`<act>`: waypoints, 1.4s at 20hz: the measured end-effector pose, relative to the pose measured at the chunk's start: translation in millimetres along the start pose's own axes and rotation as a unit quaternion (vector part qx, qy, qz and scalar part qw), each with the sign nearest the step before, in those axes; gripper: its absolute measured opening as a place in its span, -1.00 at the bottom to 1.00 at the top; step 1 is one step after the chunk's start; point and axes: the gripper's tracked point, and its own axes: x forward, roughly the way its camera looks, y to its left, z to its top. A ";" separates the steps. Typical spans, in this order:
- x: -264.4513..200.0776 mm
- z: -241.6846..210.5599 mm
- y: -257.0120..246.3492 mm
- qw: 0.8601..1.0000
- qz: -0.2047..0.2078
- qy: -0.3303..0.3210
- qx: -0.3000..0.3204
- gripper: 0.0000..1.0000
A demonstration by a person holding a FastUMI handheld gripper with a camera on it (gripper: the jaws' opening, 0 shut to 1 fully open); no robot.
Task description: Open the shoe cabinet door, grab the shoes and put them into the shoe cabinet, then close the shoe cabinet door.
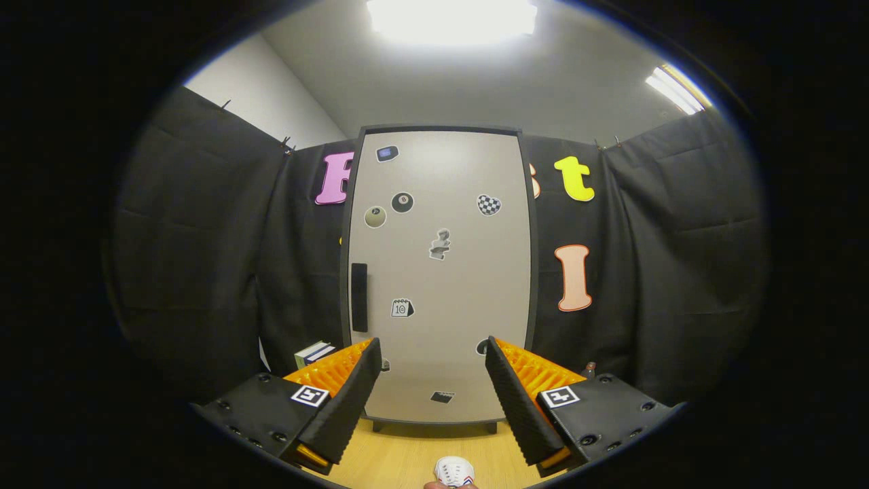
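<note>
Left of the left finger, some stacked books (pixel 314 353) sit against the booth's dark cloth, just beyond the finger's tip. The gripper (pixel 430 353) hangs spread wide, released, with nothing between its fingers; the two fingers point forward over a pale wooden floor (pixel 400 458).

Straight ahead, beyond the fingers and framed in the gap between them, stands the cabinet (pixel 438 272). Its door (pixel 468 305) is closed, a tall light panel in a dark frame, resting on short dark feet on the floor. The dark upright handle (pixel 359 297) runs along the door's left edge, above and just beyond the left fingertip, apart from it. Small stickers (pixel 440 244) dot the door: round ones near the top left, a checkered heart toward the upper right, a calendar-like one lower down near the middle.

Between the fingers and closer than their tips, low on the floor, lies a white shoe (pixel 454 471); just its toe is visible. It is well short of the cabinet and touches neither finger. Just past the right finger a small dark object (pixel 590 369) peeks up; I cannot tell what it is.
</note>
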 end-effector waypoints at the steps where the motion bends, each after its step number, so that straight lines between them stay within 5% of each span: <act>1: 3.6 1.2 1.7 1.000 0.001 0.000 -0.001 0.94; 13: 104.5 18.8 60.2 0.998 0.057 0.010 -0.014 0.94; 28: 205.9 7.3 116.6 0.997 0.071 0.022 -0.027 0.94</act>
